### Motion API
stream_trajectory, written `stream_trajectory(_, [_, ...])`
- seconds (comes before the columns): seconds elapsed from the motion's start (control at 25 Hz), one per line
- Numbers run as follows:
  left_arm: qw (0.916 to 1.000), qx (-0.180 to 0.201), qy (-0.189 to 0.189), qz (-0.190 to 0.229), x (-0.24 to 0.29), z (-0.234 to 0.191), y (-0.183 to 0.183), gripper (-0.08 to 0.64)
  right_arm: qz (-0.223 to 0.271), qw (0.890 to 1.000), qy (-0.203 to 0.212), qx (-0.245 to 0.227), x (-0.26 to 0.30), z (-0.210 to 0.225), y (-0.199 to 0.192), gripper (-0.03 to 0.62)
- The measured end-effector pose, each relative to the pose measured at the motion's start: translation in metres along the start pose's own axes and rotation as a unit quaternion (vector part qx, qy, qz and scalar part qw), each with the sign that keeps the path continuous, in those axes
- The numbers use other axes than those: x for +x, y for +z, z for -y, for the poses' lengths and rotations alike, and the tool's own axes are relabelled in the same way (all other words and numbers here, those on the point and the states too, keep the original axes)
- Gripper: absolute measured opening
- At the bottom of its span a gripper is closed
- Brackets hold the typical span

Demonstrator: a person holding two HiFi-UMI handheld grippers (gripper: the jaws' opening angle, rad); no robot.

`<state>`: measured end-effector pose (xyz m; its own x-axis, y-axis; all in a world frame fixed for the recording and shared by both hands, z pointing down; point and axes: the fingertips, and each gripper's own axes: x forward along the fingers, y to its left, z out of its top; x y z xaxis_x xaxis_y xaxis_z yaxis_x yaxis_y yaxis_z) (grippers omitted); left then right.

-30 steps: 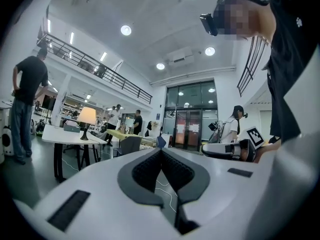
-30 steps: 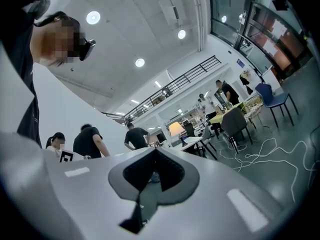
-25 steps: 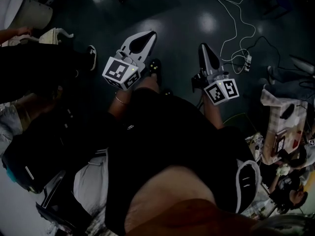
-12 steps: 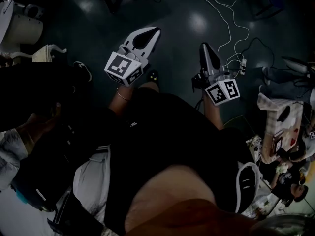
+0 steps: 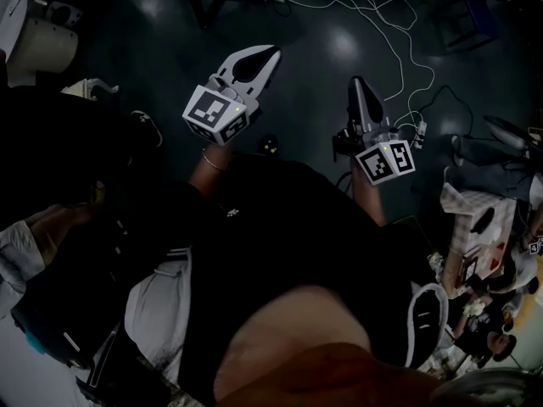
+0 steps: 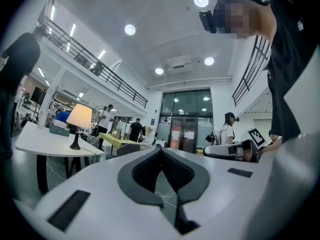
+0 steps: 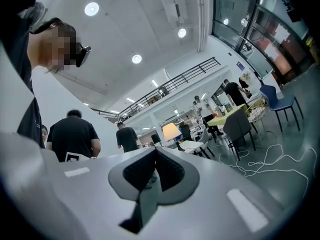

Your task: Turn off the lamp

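The lamp (image 6: pixel 79 119) is lit, with a cream shade on a dark stem. It stands on a white table (image 6: pixel 40 146) far ahead at the left of the left gripper view. The right gripper view shows the same lamp (image 7: pixel 171 132) small in the distance, just above my jaws. My left gripper (image 5: pixel 270 53) and right gripper (image 5: pixel 355 83) both point forward over the dark floor, far from the lamp. The left gripper (image 6: pixel 161 151) is shut with nothing between its pads. The right gripper (image 7: pixel 155 151) is shut and empty too.
White cables and a power strip (image 5: pixel 420 130) trail over the floor ahead on the right. A cluttered table (image 5: pixel 479 227) stands at the right edge. Grey chairs (image 7: pixel 239 126) and a yellow table (image 7: pixel 227 118) stand further on. Several people stand around the hall.
Both grippers have moved forward, up the head view, with the person walking. The floor cables and the shoe below have slid down the frame. Both jaws stay shut.
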<state>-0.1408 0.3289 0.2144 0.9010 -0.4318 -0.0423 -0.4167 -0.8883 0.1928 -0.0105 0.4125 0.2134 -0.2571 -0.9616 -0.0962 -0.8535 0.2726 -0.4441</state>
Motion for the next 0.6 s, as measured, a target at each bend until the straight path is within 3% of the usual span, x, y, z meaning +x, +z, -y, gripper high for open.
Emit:
stream_trajectory(0.36, [0.9983,-0.024,0.051,0.012,-0.019,-0.038,0.002,0.008,-0.032,0.999,0.026,0.001,0.042,-0.007,-0.008,0.0])
stream_trajectory(0.6, [0.994,-0.023,0.106,0.011,-0.027,-0.056,0.0,0.008,-0.053,0.996,0.065,0.016,0.073,0.006,-0.011,0.0])
